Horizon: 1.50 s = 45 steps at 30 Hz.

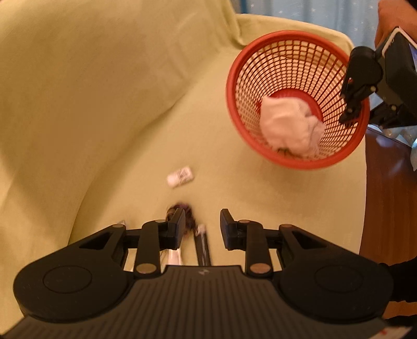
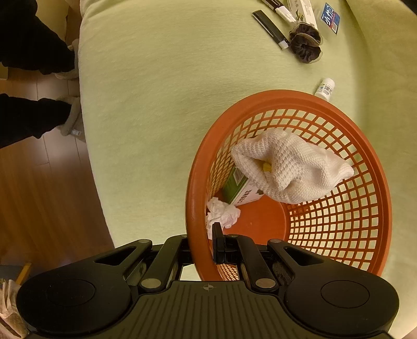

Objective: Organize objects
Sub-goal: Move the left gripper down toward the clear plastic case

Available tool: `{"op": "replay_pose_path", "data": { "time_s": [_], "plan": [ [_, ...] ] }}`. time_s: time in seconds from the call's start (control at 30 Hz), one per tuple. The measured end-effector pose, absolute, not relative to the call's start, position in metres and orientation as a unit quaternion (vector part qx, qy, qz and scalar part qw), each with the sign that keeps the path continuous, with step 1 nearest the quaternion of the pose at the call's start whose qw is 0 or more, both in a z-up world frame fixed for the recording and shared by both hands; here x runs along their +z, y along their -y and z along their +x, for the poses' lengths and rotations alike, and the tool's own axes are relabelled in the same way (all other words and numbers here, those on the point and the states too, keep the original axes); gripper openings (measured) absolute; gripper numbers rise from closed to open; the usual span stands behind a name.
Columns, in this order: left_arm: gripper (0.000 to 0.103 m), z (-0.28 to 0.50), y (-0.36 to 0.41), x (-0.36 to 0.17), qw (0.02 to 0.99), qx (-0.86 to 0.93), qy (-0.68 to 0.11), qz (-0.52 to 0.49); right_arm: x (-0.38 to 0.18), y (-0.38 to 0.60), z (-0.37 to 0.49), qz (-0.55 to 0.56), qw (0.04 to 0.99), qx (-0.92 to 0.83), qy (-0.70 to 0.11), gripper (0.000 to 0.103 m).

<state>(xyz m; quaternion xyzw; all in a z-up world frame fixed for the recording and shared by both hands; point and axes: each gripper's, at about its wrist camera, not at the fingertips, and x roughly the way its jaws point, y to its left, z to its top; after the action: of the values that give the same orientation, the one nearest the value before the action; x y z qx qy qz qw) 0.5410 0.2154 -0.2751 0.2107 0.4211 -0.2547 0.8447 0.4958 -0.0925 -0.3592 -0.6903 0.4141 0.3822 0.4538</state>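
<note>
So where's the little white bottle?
The little white bottle lies on the green cushion just outside the far rim of the orange basket, upper right in the right wrist view, below the dark scrunchie.

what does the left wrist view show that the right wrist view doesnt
Only the left wrist view: the left gripper, jaws apart over the sofa seat, and the sofa back.
Only the right wrist view: a green box and tissue inside the basket, a blue packet, the floor, a person's legs.
Both: the basket with its white cloth, the bottle, the scrunchie, and the right gripper clamped on the basket rim.
</note>
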Motion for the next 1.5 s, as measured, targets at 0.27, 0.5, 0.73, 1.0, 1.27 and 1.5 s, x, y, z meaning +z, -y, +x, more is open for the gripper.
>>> {"op": "replay_pose_path", "data": {
  "time_s": [0.27, 0.5, 0.73, 1.0, 1.27, 1.5],
  "plan": [
    [0.027, 0.522, -0.244, -0.287, 0.841, -0.224, -0.447, 0.206, -0.361, 0.091, 0.496, -0.691, 0.455, 0.377, -0.416, 0.001],
    [0.034, 0.508, -0.263, -0.301, 0.834, -0.214, -0.462, 0.211, -0.365, 0.087, 0.497, -0.689, 0.464, 0.367, -0.419, 0.001],
    [0.042, 0.494, -0.27, -0.318, 0.833, -0.187, -0.471, 0.223, -0.367, 0.091, 0.494, -0.69, 0.475, 0.364, -0.406, 0.001],
    [0.057, 0.482, -0.285, -0.334, 0.84, -0.128, -0.479, 0.22, -0.369, 0.095, 0.495, -0.694, 0.494, 0.355, -0.386, 0.001],
    [0.073, 0.477, -0.309, -0.351, 0.838, -0.104, -0.485, 0.228, -0.368, 0.093, 0.495, -0.688, 0.514, 0.335, -0.388, 0.001],
    [0.086, 0.485, -0.333, -0.367, 0.845, -0.086, -0.479, 0.222, -0.372, 0.083, 0.497, -0.688, 0.523, 0.308, -0.398, 0.001]
  ]
}}
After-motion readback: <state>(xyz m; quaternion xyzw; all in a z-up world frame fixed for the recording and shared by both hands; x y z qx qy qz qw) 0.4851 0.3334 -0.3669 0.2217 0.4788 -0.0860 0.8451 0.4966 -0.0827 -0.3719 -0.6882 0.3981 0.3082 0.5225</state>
